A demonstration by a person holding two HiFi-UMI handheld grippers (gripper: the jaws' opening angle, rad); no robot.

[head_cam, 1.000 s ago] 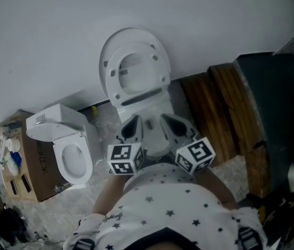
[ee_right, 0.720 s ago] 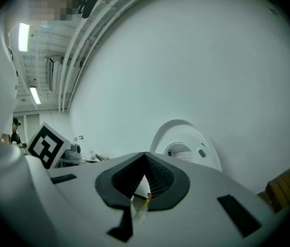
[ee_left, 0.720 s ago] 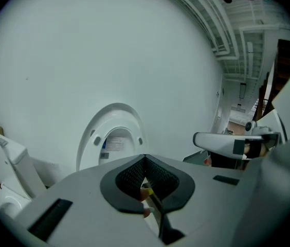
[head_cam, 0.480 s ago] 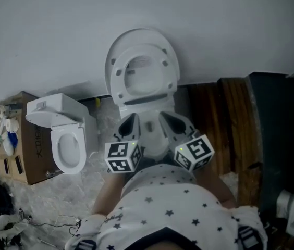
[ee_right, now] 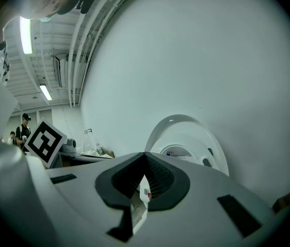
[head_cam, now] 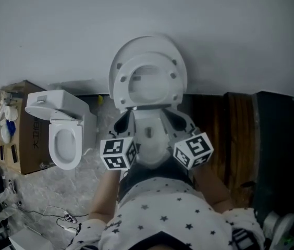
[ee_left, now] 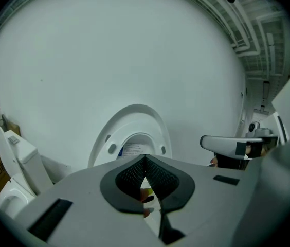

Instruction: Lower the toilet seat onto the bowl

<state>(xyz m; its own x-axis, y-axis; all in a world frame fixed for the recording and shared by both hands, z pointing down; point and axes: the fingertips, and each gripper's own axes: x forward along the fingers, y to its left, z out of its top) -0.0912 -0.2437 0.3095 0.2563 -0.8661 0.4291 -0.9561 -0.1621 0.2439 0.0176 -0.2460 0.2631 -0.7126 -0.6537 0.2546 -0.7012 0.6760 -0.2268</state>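
We find the toilet seat [head_cam: 174, 85] standing upright, leaning back on its lid [head_cam: 147, 41] against the white wall [head_cam: 225, 30], not yet down on the bowl [head_cam: 149, 135]. Our left gripper [head_cam: 123, 121] and right gripper [head_cam: 175, 121] hang side by side over the bowl, one at each flank, both short of the seat and touching nothing we can make out. In the left gripper view the left gripper [ee_left: 145, 158] has its jaws pressed together at the tips with nothing between them, and the seat ring [ee_left: 113, 140] rises just beyond. The right gripper [ee_right: 145, 156] is likewise closed and empty, the seat [ee_right: 201, 140] ahead and a little to its right. A second white toilet [head_cam: 63, 134] stands at the left beside a cardboard box [head_cam: 19, 139], and wooden boards [head_cam: 225, 134] stand at the right
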